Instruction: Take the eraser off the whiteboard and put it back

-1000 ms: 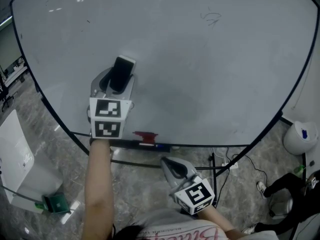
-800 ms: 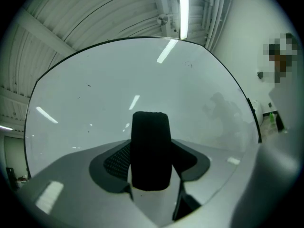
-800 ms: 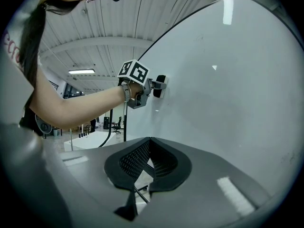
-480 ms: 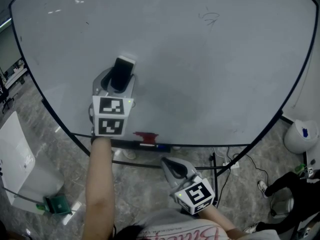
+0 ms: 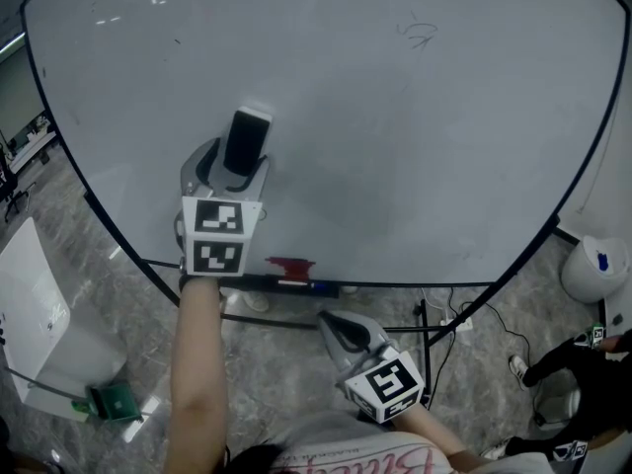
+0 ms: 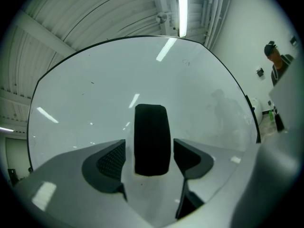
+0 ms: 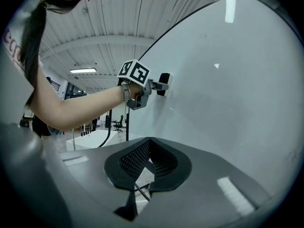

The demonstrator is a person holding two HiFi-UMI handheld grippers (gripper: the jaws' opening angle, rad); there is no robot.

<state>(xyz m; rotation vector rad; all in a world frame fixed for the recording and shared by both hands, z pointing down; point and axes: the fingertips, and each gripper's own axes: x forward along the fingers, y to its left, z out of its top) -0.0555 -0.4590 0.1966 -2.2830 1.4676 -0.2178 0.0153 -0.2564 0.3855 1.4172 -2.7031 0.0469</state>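
Eraser [image 5: 245,141]: black, oblong, rounded corners, stuck flat on lower-left part of whiteboard [image 5: 425,156], long axis running up board. Left gripper [image 5: 235,166] nearer, straight on it. Jaws have just been opening and flank eraser's long sides, gap each side, no grip. Right gripper [image 5: 341,329] below bottom edge, well apart, jaws together, empty.

The whiteboard [image 5: 415,136] is gleaming glossy and smooth, mirroring ceiling lights; the eraser [image 6: 151,139] is showing a matt black, finely fuzzy face; the left gripper [image 6: 150,151] is presenting smooth grey plastic shells and cross-hatched matt black pads [image 6: 112,159].
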